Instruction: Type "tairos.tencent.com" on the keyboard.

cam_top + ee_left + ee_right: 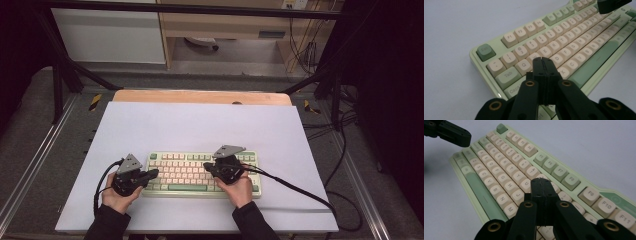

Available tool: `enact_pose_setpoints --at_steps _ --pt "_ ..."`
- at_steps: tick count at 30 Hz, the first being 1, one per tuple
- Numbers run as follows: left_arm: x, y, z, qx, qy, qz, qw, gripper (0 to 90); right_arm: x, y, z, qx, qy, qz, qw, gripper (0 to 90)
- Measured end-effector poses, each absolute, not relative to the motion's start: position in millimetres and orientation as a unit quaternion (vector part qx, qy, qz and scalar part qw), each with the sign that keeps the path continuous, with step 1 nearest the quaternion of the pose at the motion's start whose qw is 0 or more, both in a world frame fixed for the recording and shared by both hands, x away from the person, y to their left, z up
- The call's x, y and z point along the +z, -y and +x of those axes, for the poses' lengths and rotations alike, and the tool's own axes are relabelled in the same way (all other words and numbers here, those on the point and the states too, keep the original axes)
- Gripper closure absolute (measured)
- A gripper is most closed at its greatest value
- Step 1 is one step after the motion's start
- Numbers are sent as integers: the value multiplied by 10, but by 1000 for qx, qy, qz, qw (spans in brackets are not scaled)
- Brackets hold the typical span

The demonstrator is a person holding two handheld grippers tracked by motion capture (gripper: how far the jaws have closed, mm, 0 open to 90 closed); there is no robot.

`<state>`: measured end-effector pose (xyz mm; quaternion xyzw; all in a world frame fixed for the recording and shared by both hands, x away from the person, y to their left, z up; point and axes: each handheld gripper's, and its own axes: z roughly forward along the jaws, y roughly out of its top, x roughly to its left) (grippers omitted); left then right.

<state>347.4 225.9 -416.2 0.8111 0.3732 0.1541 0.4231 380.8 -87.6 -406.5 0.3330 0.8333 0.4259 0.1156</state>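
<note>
Both hand-held grippers, left (543, 60) and right (541, 180), are pressed together over the keyboard (202, 174); a wobble might hit the wrong key.
</note>
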Motion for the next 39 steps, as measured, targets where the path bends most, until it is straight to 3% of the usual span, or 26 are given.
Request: enact_pose_setpoints --at_steps 25,39 --pt "-4133 -1849 3641 156 -363 823 409 898 -4073 1610 3571 442 -822 341 115 900" --pt "-4230 -1658 3774 161 -362 831 390 898 -4147 1696 3534 443 -819 348 109 900"
